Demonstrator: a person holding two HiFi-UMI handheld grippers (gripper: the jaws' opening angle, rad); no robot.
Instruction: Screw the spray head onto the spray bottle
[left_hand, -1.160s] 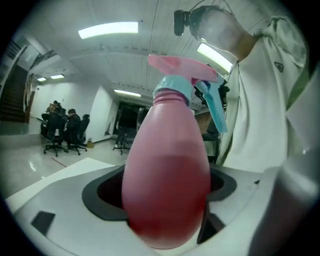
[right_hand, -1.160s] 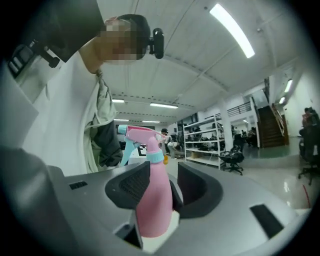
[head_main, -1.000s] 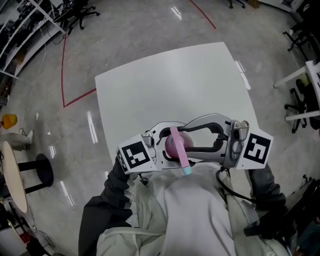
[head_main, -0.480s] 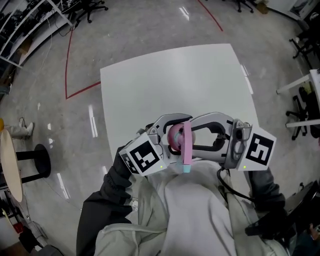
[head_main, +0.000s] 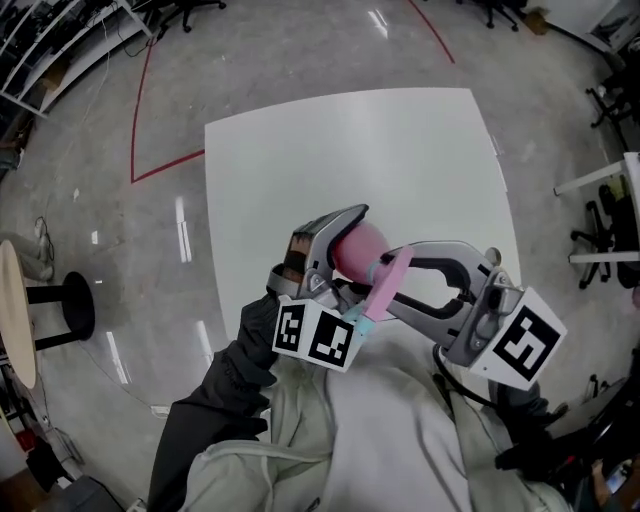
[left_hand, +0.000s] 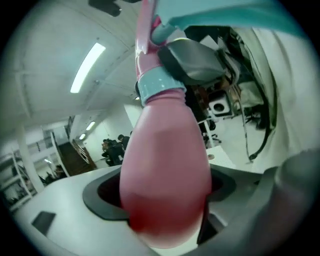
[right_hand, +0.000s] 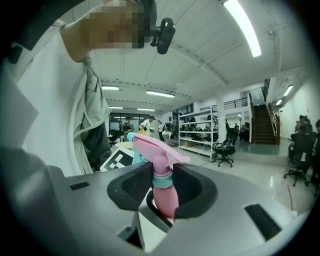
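A pink spray bottle (head_main: 357, 247) with a teal collar (left_hand: 159, 88) is held in the air over the near edge of the white table (head_main: 330, 150). My left gripper (head_main: 340, 240) is shut on its round body (left_hand: 165, 175). The pink spray head (head_main: 388, 285) sits on the neck, its teal nozzle tip (head_main: 362, 322) pointing back at me. My right gripper (head_main: 400, 278) comes in from the right; its jaws have just been closing and now clasp the spray head's stem (right_hand: 164, 192) by the collar. The trigger (right_hand: 157, 147) rises above those jaws.
My light jacket (head_main: 380, 430) fills the near side below the grippers. Office chairs (head_main: 605, 215) stand at the right. A black stool (head_main: 72, 310) stands on the floor at the left, and a red line (head_main: 165, 170) runs across that floor.
My left gripper has rolled and swung away from me with the bottle, so its marker cube now faces down. The spray head's trigger went from pointing straight at me to slanting right. The right gripper barely shifted.
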